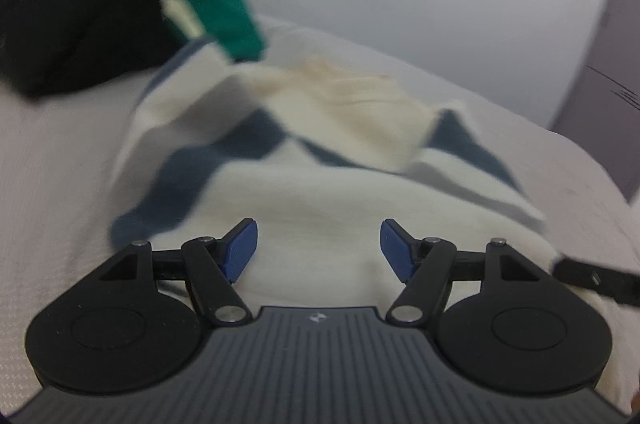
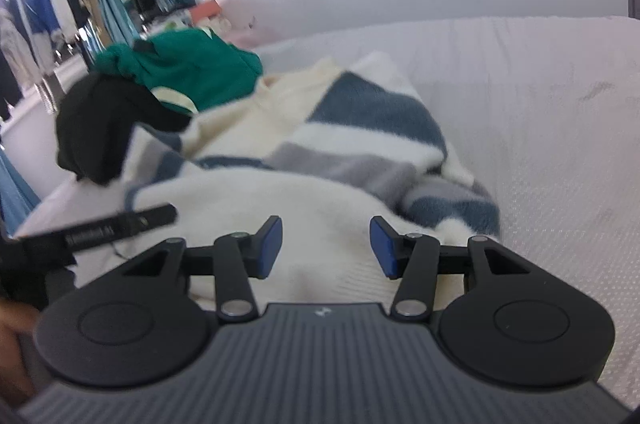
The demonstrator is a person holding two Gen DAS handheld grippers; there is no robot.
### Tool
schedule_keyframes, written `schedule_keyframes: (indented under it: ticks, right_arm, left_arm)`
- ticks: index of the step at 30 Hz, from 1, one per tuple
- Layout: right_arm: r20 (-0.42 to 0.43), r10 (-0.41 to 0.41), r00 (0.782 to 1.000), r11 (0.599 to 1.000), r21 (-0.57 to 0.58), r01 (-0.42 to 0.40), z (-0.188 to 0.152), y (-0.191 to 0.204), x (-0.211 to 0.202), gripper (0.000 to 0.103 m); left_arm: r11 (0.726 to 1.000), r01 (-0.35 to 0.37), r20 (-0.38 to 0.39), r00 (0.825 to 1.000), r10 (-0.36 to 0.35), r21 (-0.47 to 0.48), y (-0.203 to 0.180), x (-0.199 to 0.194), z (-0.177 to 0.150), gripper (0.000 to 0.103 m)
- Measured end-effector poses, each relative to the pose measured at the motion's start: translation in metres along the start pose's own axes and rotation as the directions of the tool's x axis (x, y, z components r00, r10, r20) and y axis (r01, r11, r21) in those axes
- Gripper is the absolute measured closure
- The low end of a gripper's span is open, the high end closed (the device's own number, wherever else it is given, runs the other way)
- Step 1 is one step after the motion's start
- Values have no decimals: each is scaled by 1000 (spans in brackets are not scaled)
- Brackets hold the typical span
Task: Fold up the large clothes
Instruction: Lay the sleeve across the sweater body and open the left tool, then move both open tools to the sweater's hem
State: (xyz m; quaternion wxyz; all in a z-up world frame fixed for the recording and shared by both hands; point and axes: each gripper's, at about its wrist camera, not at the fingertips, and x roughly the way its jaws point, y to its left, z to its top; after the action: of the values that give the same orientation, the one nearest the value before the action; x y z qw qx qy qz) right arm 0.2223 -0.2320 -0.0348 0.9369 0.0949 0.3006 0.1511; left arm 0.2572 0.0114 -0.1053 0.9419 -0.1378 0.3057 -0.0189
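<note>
Sweater (image 2: 304, 152) lies rumpled on white bed (image 2: 540, 128), cream hem nearest both grippers. Left gripper (image 1: 319, 248) over hem, jaws apart, nothing between. Right gripper (image 2: 326, 244) likewise, jaws apart and empty. Probably lining up for hem grab. Green and black clothes (image 2: 132, 96) piled aside, likely awaiting turn.

Left wrist view low and close over the striped sweater (image 1: 304, 184), angled downward, right wrist view likewise alongside, both sharing the clothes pile (image 2: 160, 84) and white wall (image 1: 400, 4)
</note>
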Motion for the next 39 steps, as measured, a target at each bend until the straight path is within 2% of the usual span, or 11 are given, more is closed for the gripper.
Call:
schedule_keyframes:
  ticks: [3, 11, 16, 21, 26, 31, 35, 39]
  right_arm:
    - [-41, -33, 999, 999, -19, 32, -1, 0, 17, 51]
    - [-126, -106, 986, 992, -76, 97, -9, 7, 61, 50]
    - [-123, -112, 986, 992, -64, 105, -9, 6, 67, 49]
    - [-122, -120, 985, 992, -52, 114, -9, 7, 59, 50]
    - [-128, -129, 983, 989, -93, 117, -7, 21, 31, 51]
    - [-133, -111, 985, 993, -50, 105, -3, 22, -15, 51]
    - [-199, -101, 975, 995, -16, 99, -2, 16, -51, 48]
    - [-287, -93, 953, 993, 49, 111, -5, -3, -75, 47]
  left_arm:
    - [997, -22, -38, 999, 19, -74, 16, 17, 3, 30]
    - [997, -70, -103, 993, 66, -42, 21, 46, 12, 30]
    - [998, -38, -114, 993, 33, -41, 23, 52, 16, 25]
    - [995, -6, -119, 993, -6, -96, 27, 28, 19, 25]
    - [999, -5, -118, 993, -1, -44, 25, -13, 13, 25]
    - [999, 2, -125, 992, -7, -41, 32, -61, 1, 25]
    - [999, -3, -136, 991, -3, -44, 38, -96, -10, 24]
    - [995, -28, -198, 980, 9, -91, 52, -122, -26, 24]
